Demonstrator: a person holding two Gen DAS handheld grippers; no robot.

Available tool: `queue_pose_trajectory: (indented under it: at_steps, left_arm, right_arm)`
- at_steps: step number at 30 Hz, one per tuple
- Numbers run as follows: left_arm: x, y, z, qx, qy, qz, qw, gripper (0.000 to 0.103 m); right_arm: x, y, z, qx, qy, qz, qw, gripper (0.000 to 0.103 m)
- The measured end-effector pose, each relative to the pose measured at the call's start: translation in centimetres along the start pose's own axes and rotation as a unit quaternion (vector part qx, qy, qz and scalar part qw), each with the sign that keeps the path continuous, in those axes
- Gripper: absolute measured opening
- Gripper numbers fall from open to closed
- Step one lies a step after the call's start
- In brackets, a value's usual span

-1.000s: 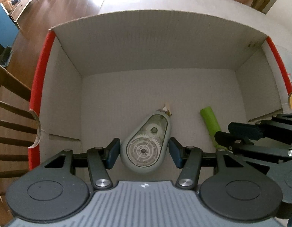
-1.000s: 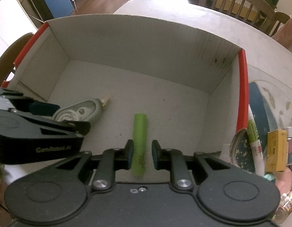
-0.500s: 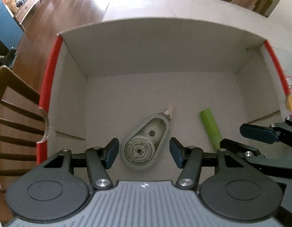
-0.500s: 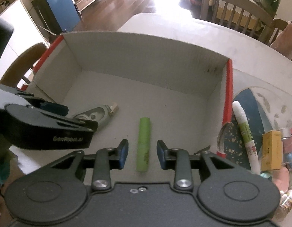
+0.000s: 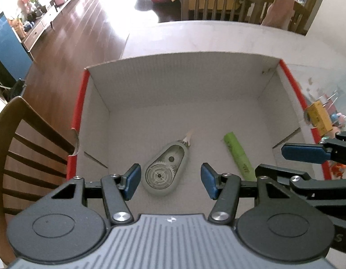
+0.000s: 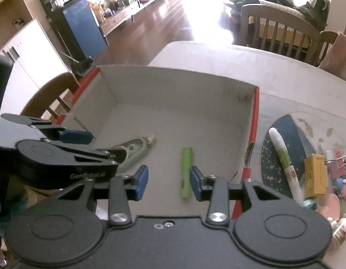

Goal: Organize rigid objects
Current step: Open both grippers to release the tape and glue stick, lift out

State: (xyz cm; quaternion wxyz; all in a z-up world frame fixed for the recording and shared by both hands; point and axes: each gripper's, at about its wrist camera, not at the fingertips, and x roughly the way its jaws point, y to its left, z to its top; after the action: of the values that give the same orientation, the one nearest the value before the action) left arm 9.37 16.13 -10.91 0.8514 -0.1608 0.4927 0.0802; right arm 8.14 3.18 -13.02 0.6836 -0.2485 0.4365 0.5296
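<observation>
White cardboard box (image 5: pixel 213 103), green tube (image 6: pixel 186 172) lying lengthwise, tip away, right gripper (image 6: pixel 169 182) just parted, empty

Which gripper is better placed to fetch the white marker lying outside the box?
Right. The white marker lies beside the box on the side of the right gripper, whose jaws have just been opening and hold nothing. The left gripper is farther away.

From where I sat, the only lettering I could read was "GenRobot.AI", printed in pale letters along the black side of the left claw (image 6: pixel 101 151) as the right wrist camera saw it. The green tube (image 6: pixel 186 172) and the white marker (image 6: pixel 284 159) both carried small print, but it was too small for me to read.
</observation>
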Motion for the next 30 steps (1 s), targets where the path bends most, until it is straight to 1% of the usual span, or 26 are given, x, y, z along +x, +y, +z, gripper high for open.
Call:
queue_pose_trajectory:
  at_steps: [1, 2, 3, 4, 8, 10, 14, 15, 17, 20, 22, 25, 28, 30]
  left_arm:
    - [-0.5, 0.0, -0.2, -0.002, -0.005, -0.003, 1.0000, 0.058]
    - [-0.7, 0.2, 0.3, -0.002, -0.009, -0.004, 1.0000, 0.058]
    - [-0.8, 0.2, 1.8, -0.001, -0.013, -0.003, 0.9999, 0.058]
    - [-1.4, 0.3, 1.7, -0.001, -0.019, 0.001, 0.9998, 0.058]
    - [-3.5, -0.1, 1.4, 0.006, -0.050, 0.008, 0.9987, 0.058]
    - [-4.1, -0.6, 1.4, 0.007, -0.062, 0.006, 0.9980, 0.058]
    - [-5.5, -1.1, 1.5, 0.004, -0.081, 0.001, 0.9967, 0.059]
    - [-6.0, -1.2, 1.4, 0.005, -0.085, -0.001, 0.9963, 0.063]
    - [-7.1, -1.5, 1.1, 0.005, -0.097, -0.003, 0.9953, 0.066]
    - [-7.8, -2.2, 1.0, 0.003, -0.107, -0.010, 0.9942, 0.066]
    - [-8.4, -2.6, 0.8, -0.001, -0.113, -0.019, 0.9934, 0.066]
    - [-9.3, -3.0, 0.3, -0.001, -0.125, -0.023, 0.9919, 0.066]
    - [-9.9, -3.6, 0.0, -0.012, -0.138, -0.027, 0.9900, 0.067]
    - [-10.2, -4.0, -0.4, -0.020, -0.146, -0.033, 0.9885, 0.078]
  right_arm:
    - [-0.4, -0.1, 0.0, 0.000, -0.005, 0.003, 1.000, 0.041]
    - [-0.8, -0.1, -0.1, 0.000, -0.009, 0.005, 1.000, 0.043]
    - [-1.3, -0.2, -0.3, -0.001, -0.015, 0.007, 1.000, 0.049]
    - [-1.8, -0.3, -0.4, -0.001, -0.021, 0.010, 1.000, 0.054]
    - [-3.6, -0.5, -0.8, -0.002, -0.044, 0.017, 0.999, 0.056]
    - [-4.4, -0.5, -1.1, -0.003, -0.056, 0.018, 0.998, 0.062]
    - [-6.1, -0.9, -1.7, 0.000, -0.078, 0.024, 0.997, 0.065]
    - [-6.5, -0.9, -1.9, -0.001, -0.083, 0.025, 0.996, 0.066]
    - [-7.0, -1.1, -2.3, -0.006, -0.095, 0.026, 0.995, 0.070]
    - [-8.0, -1.1, -2.9, -0.010, -0.112, 0.026, 0.993, 0.074]
    - [-8.8, -1.2, -3.5, -0.012, -0.123, 0.028, 0.992, 0.080]
    - [-9.8, -1.5, -4.3, -0.013, -0.137, 0.026, 0.990, 0.084]
    - [-10.6, -2.1, -5.1, -0.008, -0.148, 0.028, 0.989, 0.087]
    - [-11.1, -2.7, -5.7, -0.006, -0.155, 0.026, 0.988, 0.090]
